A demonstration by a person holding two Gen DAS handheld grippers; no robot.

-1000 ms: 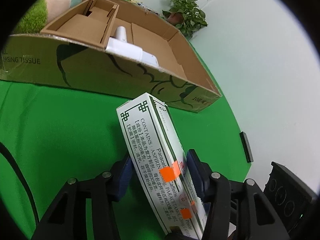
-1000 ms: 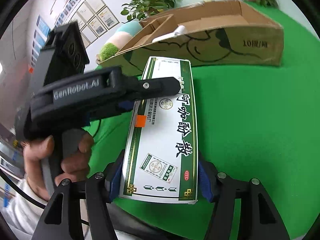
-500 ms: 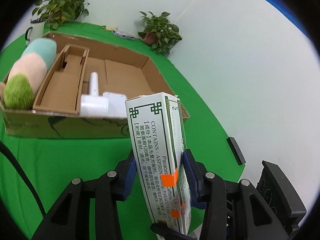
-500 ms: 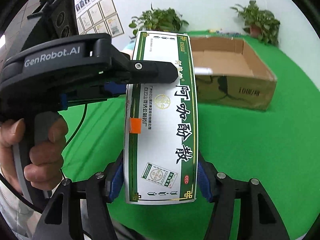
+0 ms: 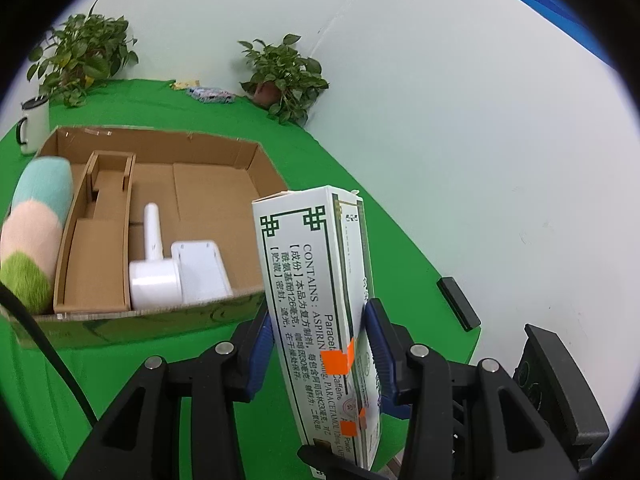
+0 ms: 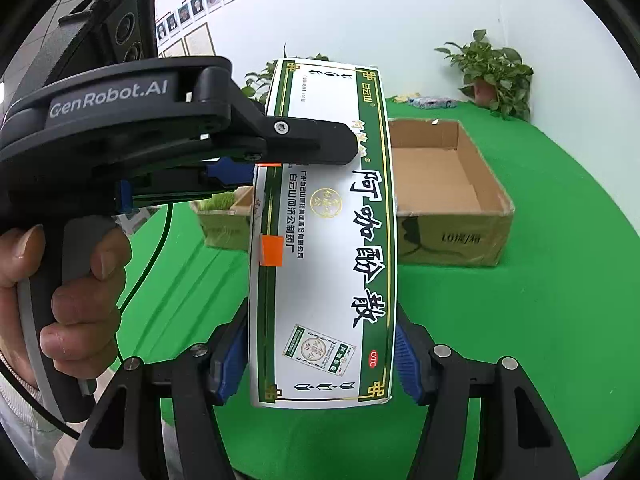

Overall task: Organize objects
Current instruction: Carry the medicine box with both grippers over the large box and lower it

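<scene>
Both pairs of jaws are clamped on the same medicine carton [image 6: 324, 232], a tall white-and-green pack held upright above the green tabletop [image 6: 520, 320]. At far left in the right wrist view a person's hand [image 6: 60, 280] wraps the grip of the left gripper [image 5: 318, 356], whose black finger crosses the carton's broad printed face while its blue pads press the narrow sides; those jaws have just been closing on the pack. Below, the right gripper [image 6: 320, 356] holds the carton's lower end, its blue pads tight against the two long edges. An orange sticker [image 6: 271, 250] sits on the carton's left border. In the left wrist view, from the left: a white mug [image 5: 32, 128] and a potted plant [image 5: 80, 56] stand at the far edge of the table, then the open cardboard box [image 5: 248, 160] lies behind the carton. Inside it, a striped plush roll [image 5: 34, 232] lies along the left wall, next a cardboard insert [image 5: 96, 256], then a white handled device [image 5: 154, 272] and a flat white item [image 5: 202, 272] just beside it. A second plant [image 5: 284, 76] stands in the corner, and a small black bar [image 5: 458, 304] lies near the table's right rim.
</scene>
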